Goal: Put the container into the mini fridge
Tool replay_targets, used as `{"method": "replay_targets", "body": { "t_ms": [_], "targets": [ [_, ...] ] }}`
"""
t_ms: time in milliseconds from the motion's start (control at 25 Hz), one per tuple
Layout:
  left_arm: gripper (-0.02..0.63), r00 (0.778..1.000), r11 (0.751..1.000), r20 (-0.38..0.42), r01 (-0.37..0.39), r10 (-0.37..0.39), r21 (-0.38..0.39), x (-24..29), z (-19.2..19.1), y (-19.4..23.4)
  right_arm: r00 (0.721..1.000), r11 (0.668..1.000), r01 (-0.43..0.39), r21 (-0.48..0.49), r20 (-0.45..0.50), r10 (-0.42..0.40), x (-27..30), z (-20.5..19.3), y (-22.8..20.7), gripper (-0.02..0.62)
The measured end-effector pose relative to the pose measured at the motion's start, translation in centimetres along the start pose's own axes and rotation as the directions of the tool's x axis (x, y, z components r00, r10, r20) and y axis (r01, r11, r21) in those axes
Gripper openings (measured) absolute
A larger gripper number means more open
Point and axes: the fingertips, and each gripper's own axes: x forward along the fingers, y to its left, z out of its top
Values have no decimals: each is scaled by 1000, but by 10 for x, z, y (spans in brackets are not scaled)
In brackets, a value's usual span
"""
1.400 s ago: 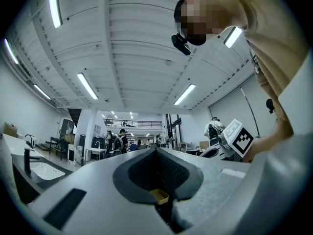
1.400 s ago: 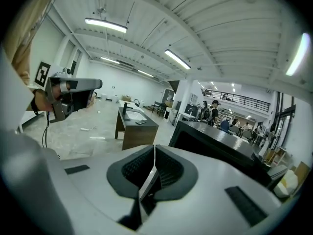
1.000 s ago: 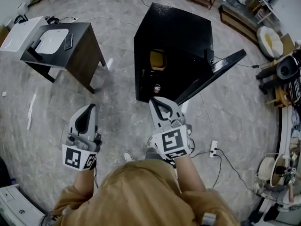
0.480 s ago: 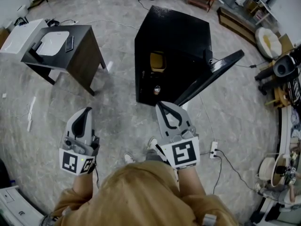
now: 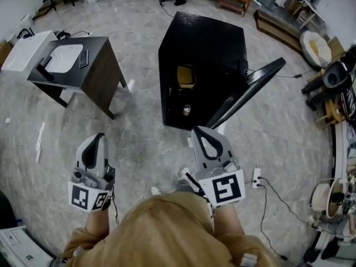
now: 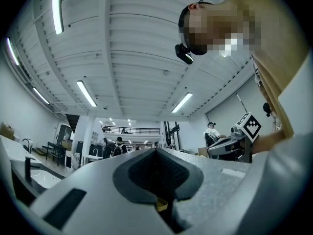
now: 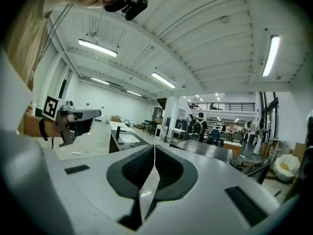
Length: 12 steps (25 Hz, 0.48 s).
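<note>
The black mini fridge (image 5: pixel 203 40) stands on the floor ahead of me with its door (image 5: pixel 248 92) swung open to the right. A yellow container (image 5: pixel 186 74) sits inside on the upper level, and a small round item (image 5: pixel 187 110) lies lower down. My right gripper (image 5: pixel 200 130) hovers just in front of the fridge's open front, jaws shut with nothing in them. My left gripper (image 5: pixel 98 136) hangs over bare floor to the left, also shut and empty. In the left gripper view the left gripper (image 6: pixel 156 151) points up at the ceiling. The right gripper (image 7: pixel 153 147) points across the room.
A dark side table (image 5: pixel 94 65) carrying a white sink-like tray (image 5: pixel 64 57) stands left of the fridge. A power strip (image 5: pixel 256 177) with cables lies on the floor to the right. Shelving and clutter (image 5: pixel 334 82) line the right edge.
Both grippers have drawn back toward me, away from the fridge; the right one has shifted slightly right. Both stay shut and empty.
</note>
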Motion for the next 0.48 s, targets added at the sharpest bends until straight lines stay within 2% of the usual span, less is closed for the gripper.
{"method": "replay_targets", "body": {
  "t_ms": [200,480],
  "targets": [
    [0,1000,1000,7,-5,5,-3,-7,7,5,998,996,35,81,48,-38,-14,15,-6,5],
    [0,999,999,22,-48,48,-25,-19,15,19,993,989,88,120,67,-96,-34,27,-19,5]
  ]
}}
